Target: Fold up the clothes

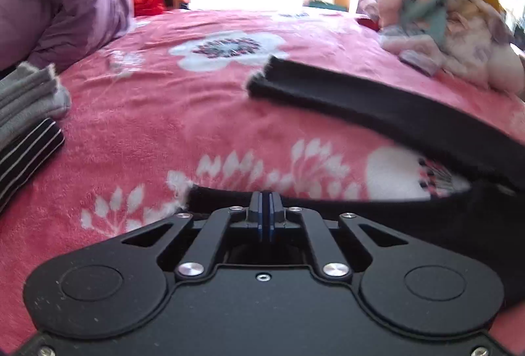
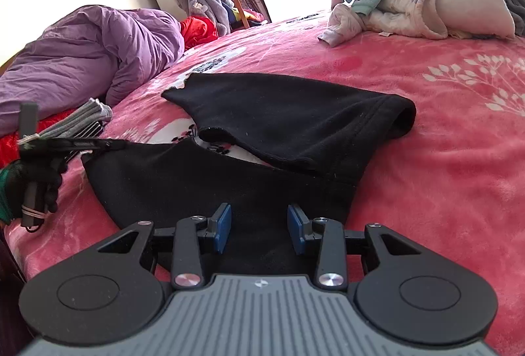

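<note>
Two grippers work over the bed [image 2: 443, 142], which carries a pink flowered blanket. We see the black garment [image 2: 288, 123] spread near the bed's near edge, one part folded over. The left gripper [image 1: 265, 211] has its jaws pressed together at the garment's left corner; whether cloth is pinched, we cannot tell. The right gripper [image 2: 259, 228] hovers over the garment's near hem, jaws spread. Folded grey clothes [image 1: 29, 96] lie at the left edge.
</note>
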The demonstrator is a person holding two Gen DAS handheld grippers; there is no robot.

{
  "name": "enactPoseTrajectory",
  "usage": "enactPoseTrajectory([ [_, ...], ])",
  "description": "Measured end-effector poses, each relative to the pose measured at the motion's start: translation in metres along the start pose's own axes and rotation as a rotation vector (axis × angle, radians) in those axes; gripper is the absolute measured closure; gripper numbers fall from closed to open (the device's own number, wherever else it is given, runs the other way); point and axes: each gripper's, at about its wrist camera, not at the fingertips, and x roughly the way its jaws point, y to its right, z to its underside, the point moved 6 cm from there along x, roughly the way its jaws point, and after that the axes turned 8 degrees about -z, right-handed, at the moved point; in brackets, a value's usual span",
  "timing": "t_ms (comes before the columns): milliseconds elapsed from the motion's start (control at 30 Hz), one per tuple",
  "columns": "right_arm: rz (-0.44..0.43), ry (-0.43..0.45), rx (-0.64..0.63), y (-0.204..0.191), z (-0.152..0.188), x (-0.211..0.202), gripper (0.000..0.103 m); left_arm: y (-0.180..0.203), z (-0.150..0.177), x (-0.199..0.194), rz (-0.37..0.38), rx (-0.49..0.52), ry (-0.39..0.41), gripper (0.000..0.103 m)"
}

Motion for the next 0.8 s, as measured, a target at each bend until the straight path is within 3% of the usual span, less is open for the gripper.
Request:
enactPoseTrajectory([
  [100,-0.007,0.001,0.009,0.001,0.0,0.0,0.064,-0.004,0.0,-0.002,-0.001,-0.021,-0.016,0.099],
  [167,-0.009,0.003,0.015,0.002,0.0,-0.001,0.064,-0.005,-0.001,-0.004,-0.031,-0.009,-0.011,0.089],
  [200,-0.007,0.003,0.013,0.002,0.0,-0.001,0.064,-0.007,-0.003,-0.007,-0.066,-0.018,0.008,0.072],
  [300,0.005,0.006,0.003,-0.002,0.0,-0.002,0.064,-0.006,-0.013,-0.027,-0.057,-0.007,0.071,0.071],
  [467,0.022,0.016,-0.025,-0.006,0.0,-0.003,0.064,0.065,-0.002,-0.056,0.245,0.182,0.087,0.074],
  [500,0.026,0.018,-0.028,-0.007,0.0,-0.003,0.064,0.087,0.006,-0.058,0.296,0.237,0.081,0.079],
  [633,0.038,0.014,-0.043,-0.008,0.0,-0.002,0.064,0.149,0.026,-0.051,0.374,0.35,0.061,0.091],
  [700,0.043,0.008,-0.051,-0.008,0.0,-0.002,0.064,0.146,0.026,-0.035,0.279,0.319,0.041,0.092],
  [733,0.045,0.005,-0.055,-0.008,0.001,-0.002,0.064,0.131,0.021,-0.027,0.242,0.25,0.023,0.099],
  [800,0.043,0.001,-0.054,-0.007,0.001,-0.002,0.064,0.104,0.013,-0.017,0.201,0.14,-0.001,0.099],
])
